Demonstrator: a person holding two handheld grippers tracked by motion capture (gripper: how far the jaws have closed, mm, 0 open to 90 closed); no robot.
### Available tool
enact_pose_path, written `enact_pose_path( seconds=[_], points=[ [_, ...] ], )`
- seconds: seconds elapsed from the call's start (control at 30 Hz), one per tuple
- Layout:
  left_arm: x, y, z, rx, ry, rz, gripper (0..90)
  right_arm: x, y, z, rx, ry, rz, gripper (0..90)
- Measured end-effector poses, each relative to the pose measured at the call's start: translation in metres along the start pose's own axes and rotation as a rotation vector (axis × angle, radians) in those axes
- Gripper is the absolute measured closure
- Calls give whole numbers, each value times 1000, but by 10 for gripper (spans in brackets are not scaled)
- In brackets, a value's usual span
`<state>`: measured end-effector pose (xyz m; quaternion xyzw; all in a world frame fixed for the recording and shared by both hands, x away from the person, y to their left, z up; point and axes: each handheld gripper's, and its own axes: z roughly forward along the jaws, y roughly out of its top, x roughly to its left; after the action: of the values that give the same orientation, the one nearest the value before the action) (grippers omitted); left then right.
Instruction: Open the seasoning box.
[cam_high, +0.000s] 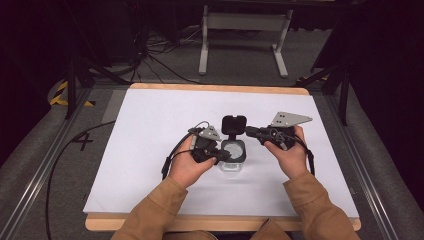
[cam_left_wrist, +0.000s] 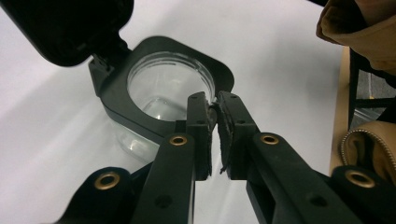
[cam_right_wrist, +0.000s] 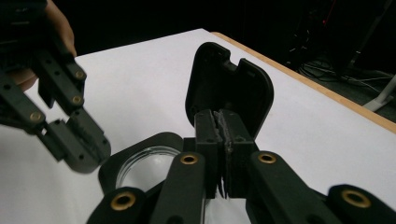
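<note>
Jar mid-table, hinged lid upright. Left tool clamped on jar's black collar; right tool closed, nothing held (beside lid). Likely next: push lid down.

Both hands reach in over the desk, the left claw and the right claw each pressed closed, tips near together.

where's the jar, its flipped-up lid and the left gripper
jar (cam_left_wrist: 170, 86), left gripper view, on the clear glass inside the black collar
lid (cam_right_wrist: 229, 81), right gripper view, on the lid's inner face
left gripper (cam_left_wrist: 213, 109), left gripper view, between its tips at the collar's rim
</note>
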<state>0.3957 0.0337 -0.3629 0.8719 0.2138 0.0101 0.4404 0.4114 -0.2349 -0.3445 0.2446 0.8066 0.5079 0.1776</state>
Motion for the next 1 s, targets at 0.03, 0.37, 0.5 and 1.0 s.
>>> enact_pose_path(
  seconds=[0.03,0.37,0.5,1.0],
  points=[
    [0,1,-4,2,4,5,822,0,0,-3,4,10,6,825],
    [9,-7,-42,-28,49,-7,763,-4,1,-36,45,8,26,669],
    [14,-12,-53,-43,61,-17,740,-9,-1,-40,62,16,37,618],
    [55,-38,-73,-12,164,-96,627,-48,-28,-58,118,-64,150,483]
  ],
)
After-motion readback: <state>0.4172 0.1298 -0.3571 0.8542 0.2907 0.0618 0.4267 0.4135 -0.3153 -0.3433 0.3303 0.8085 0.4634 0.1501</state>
